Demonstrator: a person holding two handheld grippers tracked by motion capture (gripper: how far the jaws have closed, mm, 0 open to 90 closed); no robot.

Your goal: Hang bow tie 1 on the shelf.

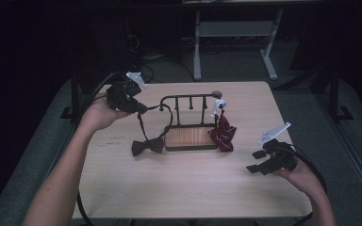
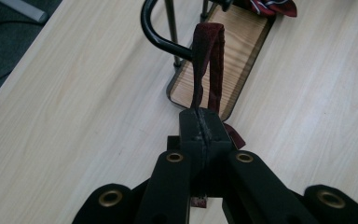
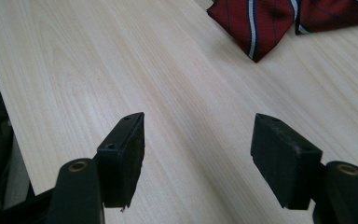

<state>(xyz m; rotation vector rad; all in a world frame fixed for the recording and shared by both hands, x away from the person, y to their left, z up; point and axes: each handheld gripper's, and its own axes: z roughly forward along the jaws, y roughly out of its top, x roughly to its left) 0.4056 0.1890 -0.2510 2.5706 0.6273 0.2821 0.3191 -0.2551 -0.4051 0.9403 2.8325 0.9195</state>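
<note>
**Bow tie strap pinched at the rack's left end**

The dark bow tie (image 1: 147,146) lies on the table (image 1: 179,188) just off the rack's front left corner, at about 9 o'clock from the wooden base (image 1: 191,137). Its maroon strap (image 2: 208,65) rises from the bow and loops over the curved left end of the black metal rack (image 1: 188,101). The left gripper (image 1: 141,109), at roughly 10 o'clock from the rack, has its jaws pressed together on that strap; in the left gripper view the band runs up from the closed pads, doubled, over the black rail.

At the rack's right end, about 3 o'clock from the base, a red striped tie (image 1: 223,133) hangs from a white clip (image 1: 219,104), with its lower part touching the table beside the base.

The right gripper (image 1: 258,161) sits at about 4 o'clock from the rack, well apart from it, above the table. Its jaws stand wide with nothing between them; in the right gripper view the striped tie (image 3: 270,23) lies beyond the pads (image 3: 123,154).
</note>
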